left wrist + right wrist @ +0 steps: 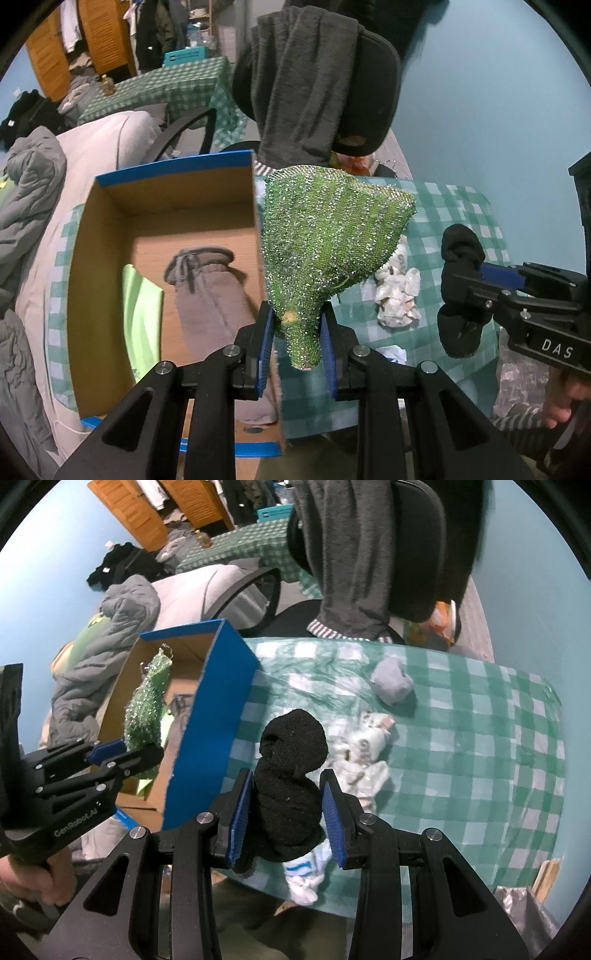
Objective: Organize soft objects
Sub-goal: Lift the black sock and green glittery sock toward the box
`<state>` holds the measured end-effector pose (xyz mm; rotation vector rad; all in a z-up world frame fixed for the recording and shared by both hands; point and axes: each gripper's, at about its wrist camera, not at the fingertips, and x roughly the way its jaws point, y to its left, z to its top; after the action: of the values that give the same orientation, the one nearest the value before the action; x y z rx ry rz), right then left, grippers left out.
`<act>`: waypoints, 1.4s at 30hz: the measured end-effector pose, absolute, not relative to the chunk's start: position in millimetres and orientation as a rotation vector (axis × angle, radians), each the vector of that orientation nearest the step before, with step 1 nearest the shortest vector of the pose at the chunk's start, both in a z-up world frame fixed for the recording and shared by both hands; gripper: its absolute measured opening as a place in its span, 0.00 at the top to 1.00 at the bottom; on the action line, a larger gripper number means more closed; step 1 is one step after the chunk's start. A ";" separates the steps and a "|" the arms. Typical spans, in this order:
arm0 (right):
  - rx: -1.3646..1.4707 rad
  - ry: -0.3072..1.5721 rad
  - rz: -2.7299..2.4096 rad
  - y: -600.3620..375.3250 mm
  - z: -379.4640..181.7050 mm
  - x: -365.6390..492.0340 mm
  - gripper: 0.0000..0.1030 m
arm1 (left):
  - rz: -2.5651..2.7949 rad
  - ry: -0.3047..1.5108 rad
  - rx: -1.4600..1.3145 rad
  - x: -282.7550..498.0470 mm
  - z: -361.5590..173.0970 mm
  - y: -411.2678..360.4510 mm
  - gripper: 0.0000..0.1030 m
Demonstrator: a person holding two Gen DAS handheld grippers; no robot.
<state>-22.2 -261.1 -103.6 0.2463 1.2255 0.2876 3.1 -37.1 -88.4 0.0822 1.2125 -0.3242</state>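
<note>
My left gripper (296, 321) is shut on a glittery green cloth (328, 236) and holds it at the right wall of the open blue cardboard box (110, 206); it also shows in the right wrist view (146, 709). The box holds a rolled grey garment (207, 288) and a light green cloth (144, 314). My right gripper (287, 801) is shut on a black sock bundle (291, 760) above the checkered table (480, 768), right of the box (214, 716). A grey sock ball (392, 683), a patterned white sock (369, 746) and a white-blue sock (306, 871) lie on the table.
An office chair (369, 96) draped with grey clothing (306, 85) stands behind the table. A bed with grey bedding (26, 206) lies to the left. A second checkered table (166, 88) and wooden wardrobe (103, 33) stand far back.
</note>
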 end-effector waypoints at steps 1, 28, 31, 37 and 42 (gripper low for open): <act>0.242 1.225 0.295 -257.2 -103.2 -20.9 0.65 | -0.319 1.212 0.079 3.8 -87.8 -34.3 0.77; 0.130 1.224 0.494 -146.8 -95.8 12.4 0.65 | -0.126 1.221 -0.013 0.0 -90.8 68.4 0.77; 0.122 1.229 0.507 -133.2 -96.8 15.5 0.65 | -0.113 1.224 -0.022 1.0 -92.4 76.6 0.77; 0.109 1.245 0.528 -110.4 -102.1 23.8 0.65 | -0.091 1.237 -0.035 5.5 -99.1 94.2 0.77; 0.101 1.260 0.538 -92.4 -107.8 30.2 0.65 | -0.083 1.251 -0.029 13.7 -106.0 104.0 0.77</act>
<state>30.2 -92.4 -107.8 0.1006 1.2604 0.5383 13.7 104.0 -106.0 -0.0286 1.2510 -0.0830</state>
